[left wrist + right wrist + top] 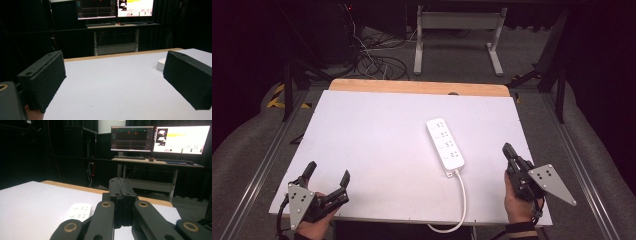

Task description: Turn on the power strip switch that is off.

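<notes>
High view: the white power strip (445, 142) lies flat on the desk (377, 150) right of the middle, its long side running from the far edge toward the near edge, and its white cable (460, 200) leaves the near end and loops over the near edge of the desk. Just right of it, near the right edge, the right gripper (508, 149) points toward the far edge with its fingers pressed together on nothing, apart from the strip. At the near left corner, well apart from the strip, the left gripper (327, 173) has its fingers spread wide over bare desk.
</notes>
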Tool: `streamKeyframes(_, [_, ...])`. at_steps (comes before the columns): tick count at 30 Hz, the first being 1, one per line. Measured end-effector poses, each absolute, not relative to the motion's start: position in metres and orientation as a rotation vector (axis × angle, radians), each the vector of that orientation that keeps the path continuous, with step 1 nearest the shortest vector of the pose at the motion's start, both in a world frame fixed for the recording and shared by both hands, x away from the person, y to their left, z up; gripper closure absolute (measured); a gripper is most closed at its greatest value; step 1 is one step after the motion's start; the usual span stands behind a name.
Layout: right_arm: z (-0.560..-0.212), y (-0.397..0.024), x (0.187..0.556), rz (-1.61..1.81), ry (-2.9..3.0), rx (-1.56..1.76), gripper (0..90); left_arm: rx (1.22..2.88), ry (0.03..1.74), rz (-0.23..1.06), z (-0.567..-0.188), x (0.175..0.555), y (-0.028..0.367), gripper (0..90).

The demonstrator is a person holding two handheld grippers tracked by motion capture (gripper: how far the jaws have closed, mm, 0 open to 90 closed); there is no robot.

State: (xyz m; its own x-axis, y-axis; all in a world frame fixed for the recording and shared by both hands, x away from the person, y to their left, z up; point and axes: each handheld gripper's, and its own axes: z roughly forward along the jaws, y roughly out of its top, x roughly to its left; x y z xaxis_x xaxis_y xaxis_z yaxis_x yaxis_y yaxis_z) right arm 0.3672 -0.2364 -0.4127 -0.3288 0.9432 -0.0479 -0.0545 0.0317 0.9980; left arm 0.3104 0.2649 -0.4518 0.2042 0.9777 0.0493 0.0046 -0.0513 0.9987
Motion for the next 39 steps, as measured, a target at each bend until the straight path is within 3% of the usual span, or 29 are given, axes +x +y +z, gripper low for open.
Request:
streamKeyframes(11, [-0.416,-0.231,0.366,1.426,1.409,0.938,76.3,1.343,1.039,1.086,-0.452,0.311,0.265,4.9])
streamKeyframes(15, [-0.418,-0.231,0.369,1.419,1.380,0.939,39.0,1.345,1.032,1.079,-0.452,0.310,0.265,4.8])
streamKeyframes(16, [-0.419,-0.230,0.371,1.392,1.373,0.955,19.7,1.345,1.032,1.078,-0.452,0.310,0.264,4.8])
streamKeyframes(17, [-0.419,-0.229,0.372,1.377,1.366,0.959,9.7,1.345,1.032,1.078,-0.452,0.310,0.264,4.8])
streamKeyframes(25, [-0.427,-0.229,0.372,1.374,1.294,0.867,0.0,1.346,1.032,1.078,-0.452,0.311,0.264,4.7])
streamKeyframes(29, [-0.435,-0.227,0.374,1.388,1.300,0.730,1.2,1.348,1.033,1.075,-0.452,0.311,0.265,4.5])
streamKeyframes(39, [-0.437,-0.228,0.377,1.372,1.282,0.770,0.7,1.349,1.034,1.072,-0.452,0.311,0.264,4.5])
